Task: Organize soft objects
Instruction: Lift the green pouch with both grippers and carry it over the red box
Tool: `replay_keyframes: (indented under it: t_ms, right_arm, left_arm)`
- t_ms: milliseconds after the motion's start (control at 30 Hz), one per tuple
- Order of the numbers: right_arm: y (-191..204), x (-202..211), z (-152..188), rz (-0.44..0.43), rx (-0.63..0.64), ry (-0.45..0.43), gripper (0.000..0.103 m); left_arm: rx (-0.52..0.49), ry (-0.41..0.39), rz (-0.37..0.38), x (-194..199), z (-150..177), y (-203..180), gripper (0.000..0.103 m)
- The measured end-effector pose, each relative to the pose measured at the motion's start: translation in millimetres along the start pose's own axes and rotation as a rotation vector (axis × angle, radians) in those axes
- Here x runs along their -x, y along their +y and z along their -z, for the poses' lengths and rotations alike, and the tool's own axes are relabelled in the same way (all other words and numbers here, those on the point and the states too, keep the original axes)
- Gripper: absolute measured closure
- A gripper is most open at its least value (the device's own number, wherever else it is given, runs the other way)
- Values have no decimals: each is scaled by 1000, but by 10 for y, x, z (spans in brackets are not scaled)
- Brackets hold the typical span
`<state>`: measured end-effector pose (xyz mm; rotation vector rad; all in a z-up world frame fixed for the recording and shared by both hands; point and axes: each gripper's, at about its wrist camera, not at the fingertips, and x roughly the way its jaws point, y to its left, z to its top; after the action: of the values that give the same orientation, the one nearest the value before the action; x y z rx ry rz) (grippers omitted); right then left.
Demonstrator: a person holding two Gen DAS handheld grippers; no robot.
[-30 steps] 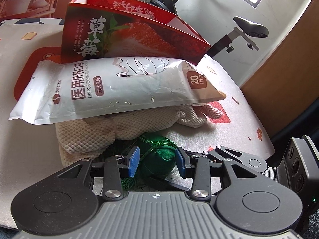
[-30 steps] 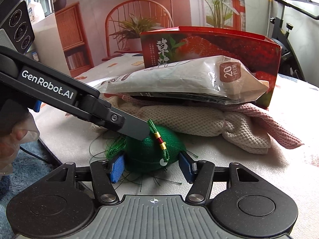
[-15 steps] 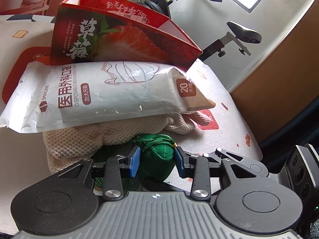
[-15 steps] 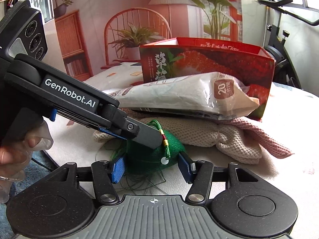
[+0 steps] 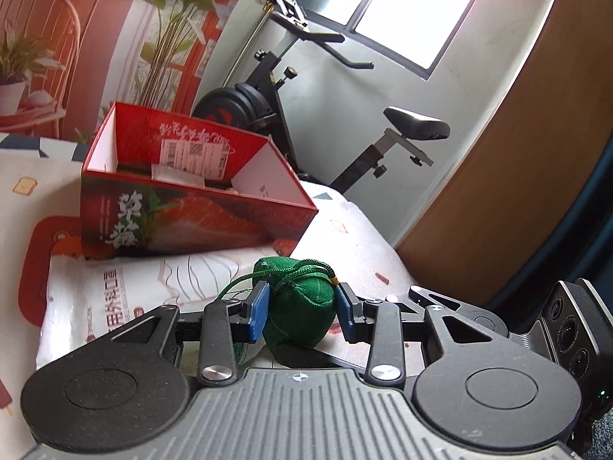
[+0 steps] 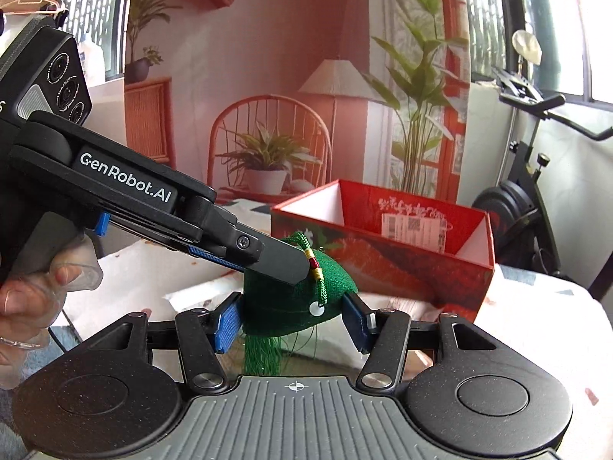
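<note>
A green cloth pouch (image 5: 302,314) with a cord and tassel hangs in the air, and both grippers grip it. My left gripper (image 5: 303,316) is shut on it, its blue pads pressing the sides. My right gripper (image 6: 293,324) holds the same pouch (image 6: 295,303) from another side. One finger (image 6: 276,260) of the left gripper lies across the pouch top. Beyond stands the open red strawberry box (image 5: 191,207), with a paper label on its inner wall. A white mask packet (image 5: 126,295) lies in front of the box.
A person's hand (image 6: 23,299) holds the left gripper's handle. The box (image 6: 402,264) rests on a patterned cloth surface (image 5: 356,245). An exercise bike (image 5: 306,115) stands behind it, beside a wooden panel (image 5: 517,191). The cloth edge drops off at the right.
Both grippers have risen together, lifting the green pouch off the surface. The box's inside has come into view. The knitted cloths under the packet have dropped out of sight.
</note>
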<state>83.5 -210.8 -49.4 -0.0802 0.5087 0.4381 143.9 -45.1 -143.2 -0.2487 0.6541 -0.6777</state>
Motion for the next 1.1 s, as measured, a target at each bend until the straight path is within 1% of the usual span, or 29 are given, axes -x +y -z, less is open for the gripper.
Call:
replay_keyframes:
  t_ms: [133, 267, 433, 600, 700, 767, 867, 933, 1100]
  right_arm:
    - [-70, 59, -303, -1, 30, -40, 51]
    - [-157, 30, -640, 18, 76, -78, 51]
    - [-343, -89, -1007, 39, 111, -123, 51]
    - [-579, -194, -1239, 64, 122, -185, 50]
    - [-773, -307, -1328, 79, 103, -207, 50]
    - [-877, -376, -1364, 96, 98, -220, 50]
    - [-1055, -517, -1383, 116, 91, -231, 50]
    - [-1165, -628, -1367, 115, 66, -227, 50]
    - [-1324, -923, -1191, 130, 42, -205, 50]
  left_arm:
    - [-34, -48, 11, 89, -252, -90, 64]
    - [-40, -94, 19, 75, -525, -135, 64]
    - [-88, -132, 11, -14, -869, -205, 64]
    - [-186, -147, 5, -166, -1191, -301, 64]
    - [-241, -161, -10, -327, -1309, -346, 64]
    - [-254, -167, -9, -446, -1382, -347, 64]
    - [-228, -158, 4, -636, -1442, -277, 63]
    - [-196, -135, 10, -780, -1441, -200, 63]
    - [-155, -67, -11, -1094, -1405, -46, 63]
